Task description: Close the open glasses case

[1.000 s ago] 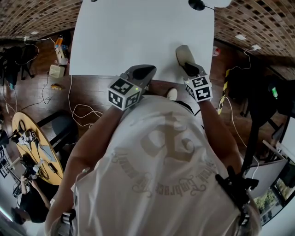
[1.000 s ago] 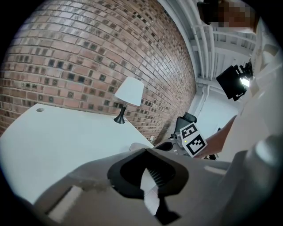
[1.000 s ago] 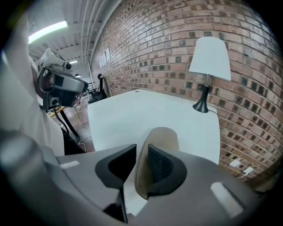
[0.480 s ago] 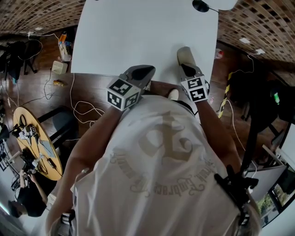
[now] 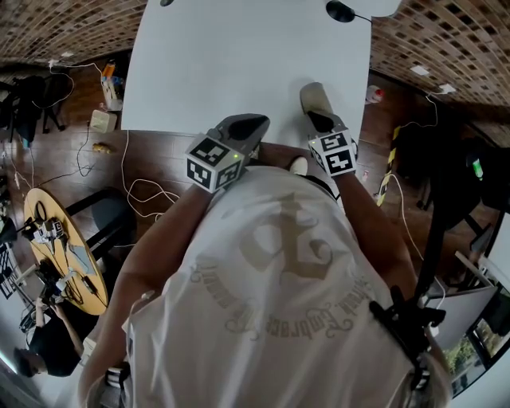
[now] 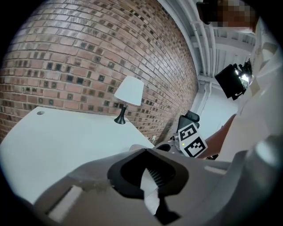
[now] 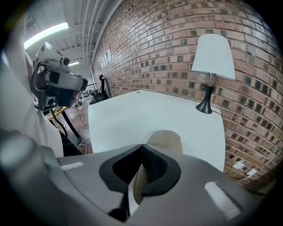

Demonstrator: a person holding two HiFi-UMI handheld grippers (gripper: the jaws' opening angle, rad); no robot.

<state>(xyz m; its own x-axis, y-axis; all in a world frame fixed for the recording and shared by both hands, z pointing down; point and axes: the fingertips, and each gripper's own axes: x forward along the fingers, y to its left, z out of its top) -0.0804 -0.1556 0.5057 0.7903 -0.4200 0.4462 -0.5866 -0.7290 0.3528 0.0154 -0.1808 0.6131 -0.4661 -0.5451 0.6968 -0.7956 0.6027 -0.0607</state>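
Observation:
A beige glasses case (image 5: 314, 96) lies near the right front edge of the white table (image 5: 231, 56). In the right gripper view the glasses case (image 7: 166, 137) shows as a rounded beige shape just beyond the jaw tips; whether its lid is down I cannot tell. My right gripper (image 5: 317, 116) points down at the case's near end, and there the right gripper (image 7: 142, 146) has its tips together with nothing between them. My left gripper (image 5: 260, 121) hangs over the table's front edge, well left of the case. In its own view, the left gripper (image 6: 146, 150) also has its tips meeting, holding nothing.
A table lamp (image 7: 214, 50) with a white shade stands at the table's far right corner, and its black base (image 5: 341, 9) shows in the head view. A brick wall (image 6: 88, 53) runs behind the table. Cables and a round side table (image 5: 60, 255) are on the floor at left.
The right gripper's jaws have come together at the case's near end. The right gripper and case sit slightly further left in the picture. The left gripper has stayed put.

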